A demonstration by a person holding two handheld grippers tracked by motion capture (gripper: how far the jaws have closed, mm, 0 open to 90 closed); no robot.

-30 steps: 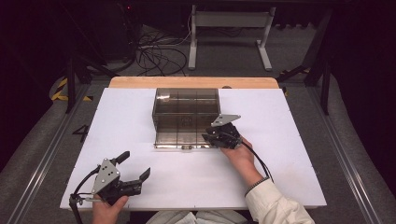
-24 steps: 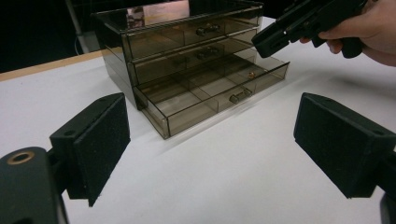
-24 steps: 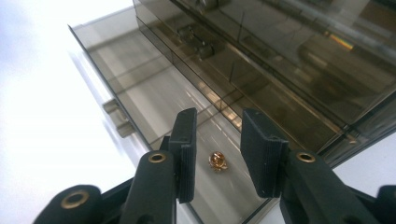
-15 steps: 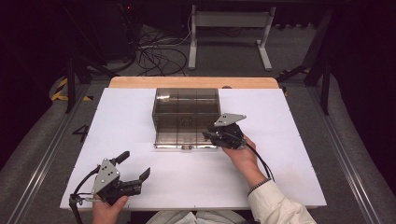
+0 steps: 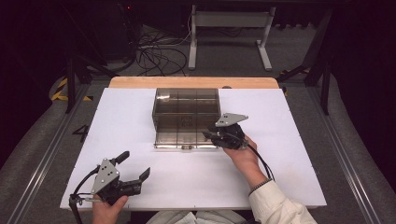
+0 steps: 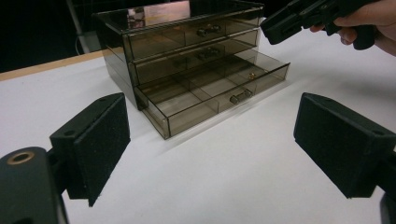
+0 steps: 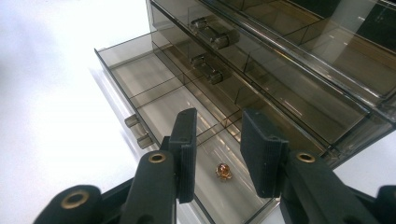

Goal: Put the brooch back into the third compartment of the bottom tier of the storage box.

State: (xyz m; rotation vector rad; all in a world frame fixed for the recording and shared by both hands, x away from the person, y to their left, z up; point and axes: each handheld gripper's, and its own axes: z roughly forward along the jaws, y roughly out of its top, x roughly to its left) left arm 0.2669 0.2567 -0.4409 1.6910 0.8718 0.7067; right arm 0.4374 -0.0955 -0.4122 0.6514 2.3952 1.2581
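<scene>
Jaws of your right gripper point(image 7: 215, 154) parted, now nearer you over the smoked clear plastic drawer chest's point(image 5: 186, 107) open bottom drawer point(image 7: 187, 140), small amber bead point(image 7: 222, 170) inside, left gripper point(image 5: 133, 169) jaws spread wide, unmoved.

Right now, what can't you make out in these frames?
- Small gold object in the open bottom drawer, right gripper view: too small to say what it is; a speck in the left gripper view.
- Upper drawers, left gripper view: tinted, reflective plastic obscures any contents.
- Right hand-held gripper, high view: its own body covers the jaw tips.
- Left hand-held gripper, left gripper view: bottom edge cuts it off.
</scene>
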